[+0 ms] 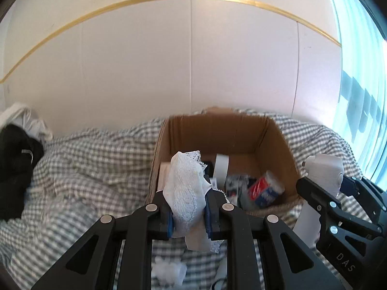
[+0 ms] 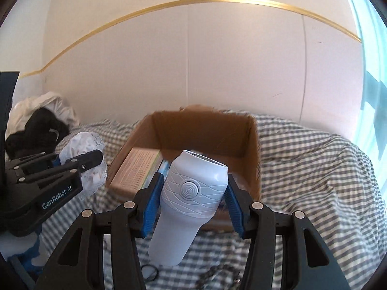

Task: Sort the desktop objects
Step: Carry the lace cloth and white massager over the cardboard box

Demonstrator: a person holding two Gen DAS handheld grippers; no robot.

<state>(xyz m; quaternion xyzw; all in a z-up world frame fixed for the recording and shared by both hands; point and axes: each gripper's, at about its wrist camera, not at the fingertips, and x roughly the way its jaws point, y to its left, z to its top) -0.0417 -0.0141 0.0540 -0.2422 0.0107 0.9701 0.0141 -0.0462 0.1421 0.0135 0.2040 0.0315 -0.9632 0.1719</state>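
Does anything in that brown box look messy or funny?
Yes. The things in the cardboard box are jumbled: a red and blue packet lies tilted on a heap, and a white strip stands on end. A tan box leans against the left wall. Nothing looks spilled or broken.

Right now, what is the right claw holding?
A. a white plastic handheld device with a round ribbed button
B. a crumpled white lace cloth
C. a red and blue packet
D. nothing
A: in the right wrist view, the right claw has its blue pads pressed on both sides of the white plastic handheld device; the white lace cloth is in the left claw.
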